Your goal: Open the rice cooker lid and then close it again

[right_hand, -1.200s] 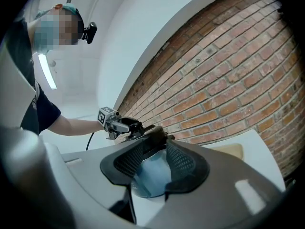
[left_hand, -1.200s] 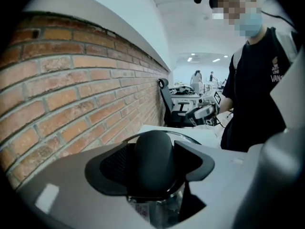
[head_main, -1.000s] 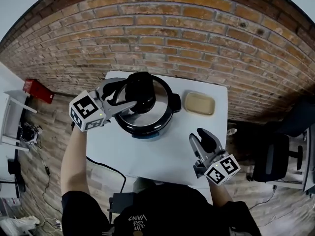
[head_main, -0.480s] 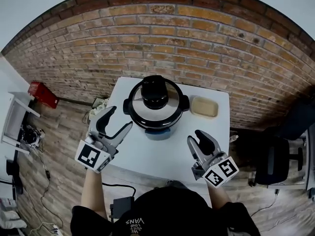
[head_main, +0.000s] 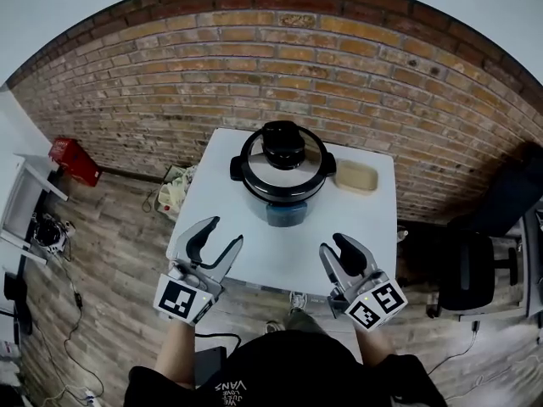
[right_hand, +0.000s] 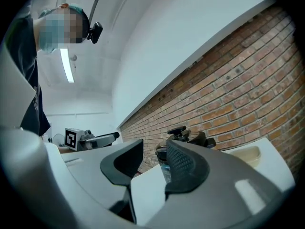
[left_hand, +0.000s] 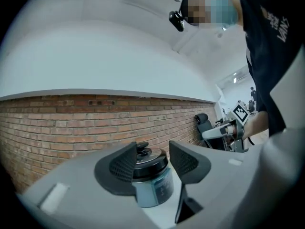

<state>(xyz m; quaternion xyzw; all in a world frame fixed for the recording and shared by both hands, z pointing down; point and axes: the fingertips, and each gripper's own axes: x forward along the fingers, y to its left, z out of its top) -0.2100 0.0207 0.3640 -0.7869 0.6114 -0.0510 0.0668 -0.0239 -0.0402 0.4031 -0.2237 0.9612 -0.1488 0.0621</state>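
The round, metal-lidded rice cooker [head_main: 283, 176] stands shut far back on the white table [head_main: 271, 257]. Only the gripper views show the ribbed fingers [left_hand: 123, 163]. The left gripper [head_main: 222, 232] and right gripper [head_main: 335, 246] hold them apart and empty, the left's having just narrowed.

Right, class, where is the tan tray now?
In the head view, the tan tray sits at the far right corner of the table, just right of the rice cooker, near the brick wall.

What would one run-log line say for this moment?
lid of cooker: closed | left gripper: open, empty, jaws just closed partway | right gripper: open, empty | both: clear of cooker
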